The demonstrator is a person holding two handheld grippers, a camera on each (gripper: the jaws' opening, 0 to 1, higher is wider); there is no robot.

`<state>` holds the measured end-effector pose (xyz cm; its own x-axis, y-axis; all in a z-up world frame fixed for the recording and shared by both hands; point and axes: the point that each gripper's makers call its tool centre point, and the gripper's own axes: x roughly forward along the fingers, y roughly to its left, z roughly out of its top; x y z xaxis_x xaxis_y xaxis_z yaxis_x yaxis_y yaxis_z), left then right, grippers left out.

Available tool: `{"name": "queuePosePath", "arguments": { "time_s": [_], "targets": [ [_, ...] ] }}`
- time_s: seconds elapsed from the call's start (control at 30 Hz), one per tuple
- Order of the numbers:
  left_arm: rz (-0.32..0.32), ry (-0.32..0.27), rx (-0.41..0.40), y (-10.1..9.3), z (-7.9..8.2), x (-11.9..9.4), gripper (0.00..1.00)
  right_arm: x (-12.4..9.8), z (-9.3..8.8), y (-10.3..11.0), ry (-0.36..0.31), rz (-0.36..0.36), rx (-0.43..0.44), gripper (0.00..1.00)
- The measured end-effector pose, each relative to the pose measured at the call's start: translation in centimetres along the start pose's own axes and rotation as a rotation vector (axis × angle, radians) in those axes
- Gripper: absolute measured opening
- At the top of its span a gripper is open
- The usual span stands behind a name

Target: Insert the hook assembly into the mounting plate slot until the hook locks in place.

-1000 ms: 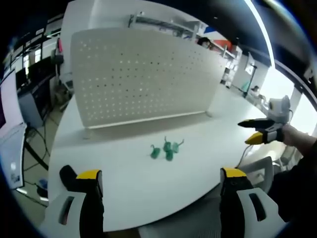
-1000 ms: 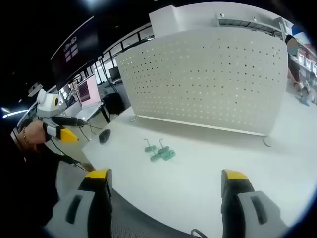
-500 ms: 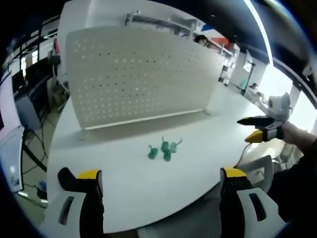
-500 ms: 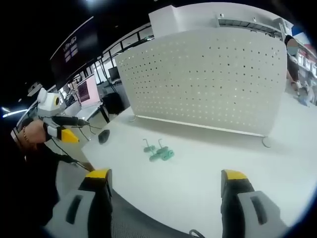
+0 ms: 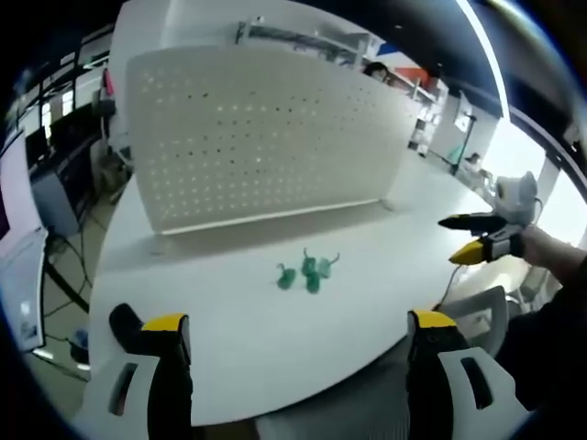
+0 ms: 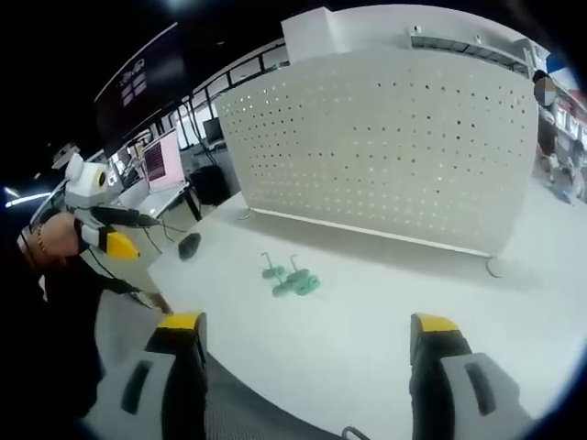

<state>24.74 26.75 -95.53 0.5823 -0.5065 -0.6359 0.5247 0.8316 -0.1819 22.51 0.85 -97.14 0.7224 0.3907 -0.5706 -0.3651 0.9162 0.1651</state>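
Left gripper view, left to right: a monitor [image 5: 23, 293] at the far left edge, off the worktop. The left gripper [image 5: 298, 335] sits low over the near edge of the white worktop [image 5: 229, 339], jaws spread wide w/ nothing between them. The white perforated mounting plate [image 5: 266, 137] stands upright across the back of the worktop. In front of it, well apart from the plate, a small cluster of green hook assemblies [image 5: 307, 273] lies on the worktop; they are too small to count for sure, approx. three or four. At the right edge the right gripper [image 5: 468, 240] is held in a hand [image 5: 550, 252] above the worktop's edge, well clear of the hooks, jaws parted.

Right gripper view, left to right: the left gripper [image 6: 119, 229] in a hand [image 6: 55, 234] at the far left, a bracelet on the wrist. A dark puck-shaped item [image 6: 188, 246] rests on the worktop [image 6: 367, 330] near it. The hook assemblies [image 6: 289, 278] lie mid-worktop, the mounting plate [image 6: 385, 137] upright behind them. The right gripper [image 6: 307, 335] is low at the near edge, jaws spread and empty.
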Motion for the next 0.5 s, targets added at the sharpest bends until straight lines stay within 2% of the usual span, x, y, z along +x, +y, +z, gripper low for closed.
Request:
{"name": "queuePosePath", "arguments": {
  "time_s": [0.17,0.23,0.33,0.5],
  "targets": [
    [0.003,-0.002,-0.004,0.0,0.0,-0.2,1.00,0.9,-0.3,0.0,0.003,0.016,0.005,0.84],
    [0.006,0.000,-0.006,0.1,-0.2,-0.3,1.00,1.5,-0.5,0.2,0.006,0.035,0.027,0.80],
    [0.010,0.006,-0.013,0.3,-0.5,-0.4,1.00,2.3,-0.6,0.6,0.003,0.061,0.063,0.80],
    [0.021,0.008,-0.033,0.6,-0.9,-0.5,1.00,4.4,-1.1,1.1,0.003,0.100,0.052,0.77]
  ]
}}
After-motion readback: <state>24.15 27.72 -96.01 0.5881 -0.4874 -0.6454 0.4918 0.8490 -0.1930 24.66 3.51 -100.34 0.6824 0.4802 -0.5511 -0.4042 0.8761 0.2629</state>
